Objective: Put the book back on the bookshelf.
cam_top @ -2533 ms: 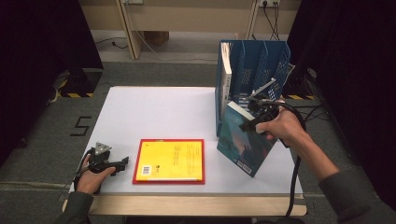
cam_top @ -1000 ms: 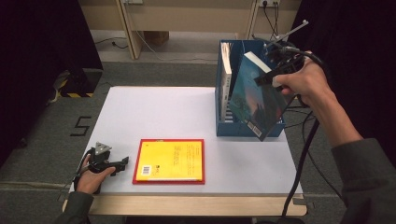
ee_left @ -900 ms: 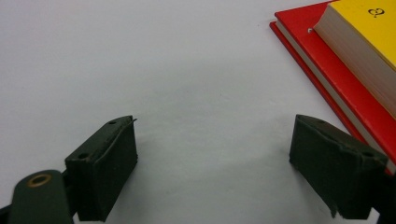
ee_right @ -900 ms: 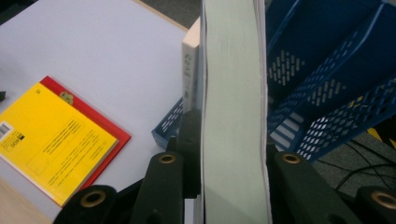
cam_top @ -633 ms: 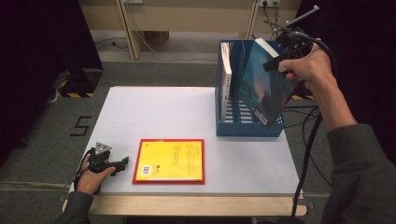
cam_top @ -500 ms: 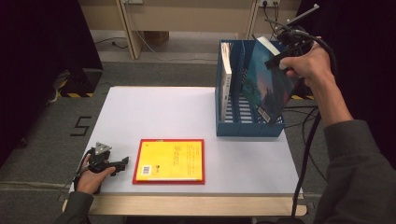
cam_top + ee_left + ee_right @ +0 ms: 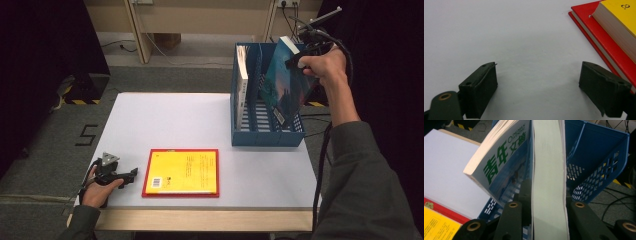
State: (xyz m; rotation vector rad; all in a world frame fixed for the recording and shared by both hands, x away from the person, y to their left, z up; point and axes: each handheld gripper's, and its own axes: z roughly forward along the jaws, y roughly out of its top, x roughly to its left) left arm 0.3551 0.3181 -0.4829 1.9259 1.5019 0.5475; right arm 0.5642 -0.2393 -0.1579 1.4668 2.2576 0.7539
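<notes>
The right tool (image 7: 300,59) clamps the teal book (image 7: 285,85) and has carried it from the desk (image 7: 175,120) up over the blue rack (image 7: 265,137) at the far right corner, tilted, ready to drop in. The left tool (image 7: 131,175) rests wide, near edge, beside the yellow book (image 7: 182,171).

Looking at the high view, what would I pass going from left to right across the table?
Left gripper resting on the white table → flat yellow book with red border → blue plastic file rack → teal book held by the right gripper.
</notes>
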